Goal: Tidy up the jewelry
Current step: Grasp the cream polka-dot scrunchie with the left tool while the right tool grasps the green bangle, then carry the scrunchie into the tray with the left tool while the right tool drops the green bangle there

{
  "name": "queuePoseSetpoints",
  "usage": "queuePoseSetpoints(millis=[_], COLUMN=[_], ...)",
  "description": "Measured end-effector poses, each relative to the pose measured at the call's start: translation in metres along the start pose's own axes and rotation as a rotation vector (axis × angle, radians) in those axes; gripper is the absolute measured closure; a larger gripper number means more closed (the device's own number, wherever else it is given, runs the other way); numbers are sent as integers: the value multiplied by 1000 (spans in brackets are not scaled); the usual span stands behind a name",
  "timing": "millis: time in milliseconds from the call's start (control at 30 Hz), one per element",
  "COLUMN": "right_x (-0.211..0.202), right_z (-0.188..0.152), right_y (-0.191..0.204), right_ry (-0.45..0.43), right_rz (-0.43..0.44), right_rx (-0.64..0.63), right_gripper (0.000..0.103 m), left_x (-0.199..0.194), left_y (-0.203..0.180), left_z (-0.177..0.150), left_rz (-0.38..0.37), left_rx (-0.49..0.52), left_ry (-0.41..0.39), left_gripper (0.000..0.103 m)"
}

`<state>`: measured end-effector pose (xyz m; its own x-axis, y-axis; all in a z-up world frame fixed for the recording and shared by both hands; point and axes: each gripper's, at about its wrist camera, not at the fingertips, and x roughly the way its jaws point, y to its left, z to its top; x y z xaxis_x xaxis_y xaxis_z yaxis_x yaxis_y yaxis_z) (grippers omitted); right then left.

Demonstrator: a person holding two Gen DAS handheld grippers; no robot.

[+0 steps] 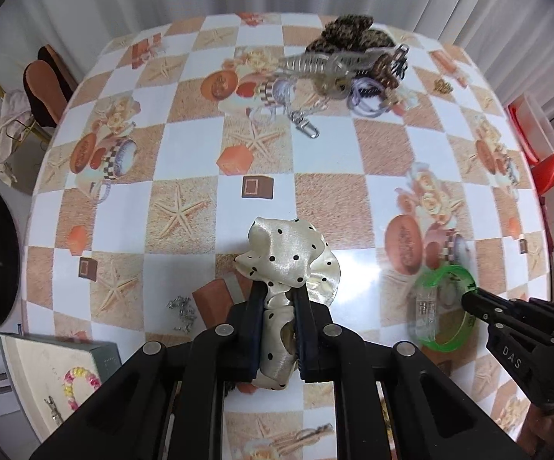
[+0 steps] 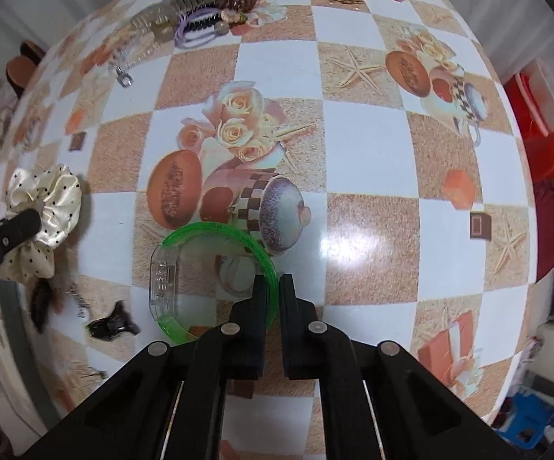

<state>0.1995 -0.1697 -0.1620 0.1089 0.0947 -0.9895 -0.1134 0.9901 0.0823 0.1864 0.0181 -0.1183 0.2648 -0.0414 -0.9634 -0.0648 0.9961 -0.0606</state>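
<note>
Satin scrunchie (image 1: 284, 268) pinched in left tongs (image 1: 281, 299) above surface (image 1: 315, 153) | right tongs (image 2: 277, 283) clamp green bangle (image 2: 215, 268), probably thinly | risk: rim slips free.

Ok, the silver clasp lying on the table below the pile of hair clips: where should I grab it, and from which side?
Grip the silver clasp across its narrow body, coming straight down from above. It lies flat and slanted on the table, so turn the fingers crosswise to its length. Its upper end seems chained toward the pile, so approach from the open near side and expect drag.
</note>
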Motion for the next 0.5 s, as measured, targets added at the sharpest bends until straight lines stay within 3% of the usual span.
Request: queuePoseSetpoints(millis=[267, 500], right_x=[-26, -53], right_z=[-9, -35], right_y=[-23, -21], right_ry=[-21, -31], right_rz=[73, 118], right_rx=[49, 60], right_gripper=[97, 97], left_x=[-47, -84], left_y=[8, 23], left_z=[-21, -61], left_rz=[-15, 1], left_rx=[-22, -79], left_ry=[-63, -84], left_gripper=[84, 84])
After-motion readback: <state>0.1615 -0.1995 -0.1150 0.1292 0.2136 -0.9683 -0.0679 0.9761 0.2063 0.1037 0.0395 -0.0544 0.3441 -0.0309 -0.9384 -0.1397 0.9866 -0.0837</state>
